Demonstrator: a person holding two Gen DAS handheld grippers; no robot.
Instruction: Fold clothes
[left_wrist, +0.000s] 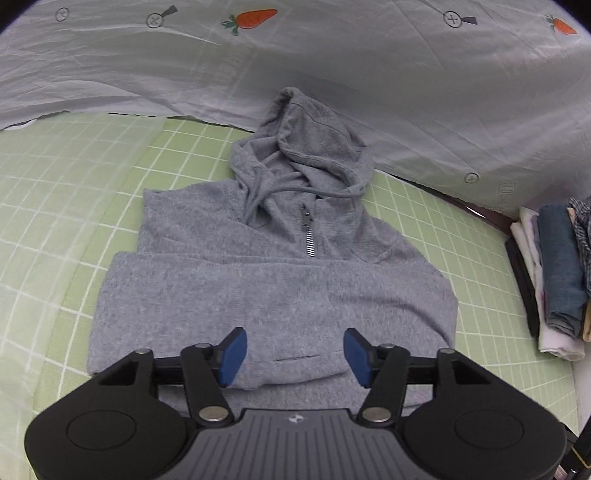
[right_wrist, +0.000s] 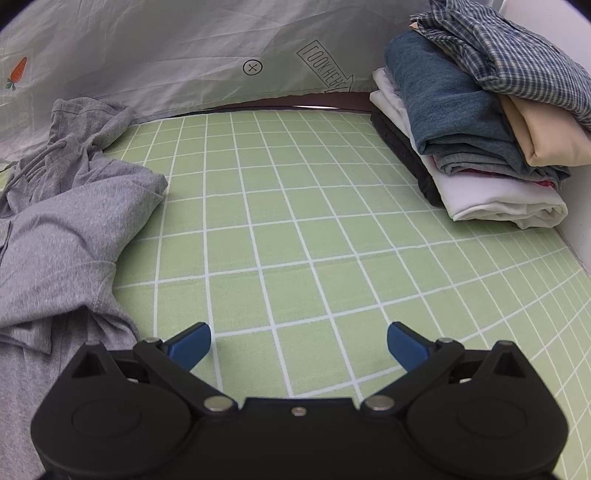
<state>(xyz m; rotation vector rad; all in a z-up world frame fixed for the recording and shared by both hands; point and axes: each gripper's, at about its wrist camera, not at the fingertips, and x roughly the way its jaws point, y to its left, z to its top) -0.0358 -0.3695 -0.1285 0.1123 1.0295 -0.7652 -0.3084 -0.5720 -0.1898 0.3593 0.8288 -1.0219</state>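
A grey zip hoodie (left_wrist: 273, 288) lies on the green checked sheet (left_wrist: 92, 206), its lower part folded up over the chest, hood pointing away. My left gripper (left_wrist: 294, 357) is open just above the hoodie's near folded edge, holding nothing. In the right wrist view the hoodie (right_wrist: 62, 229) lies at the left. My right gripper (right_wrist: 299, 345) is open and empty over the bare sheet (right_wrist: 295, 221), to the right of the hoodie.
A stack of folded clothes (right_wrist: 480, 140) sits at the right edge of the bed, also in the left wrist view (left_wrist: 557, 273). A pale grey duvet with carrot prints (left_wrist: 332, 74) lies along the far side, touching the hood.
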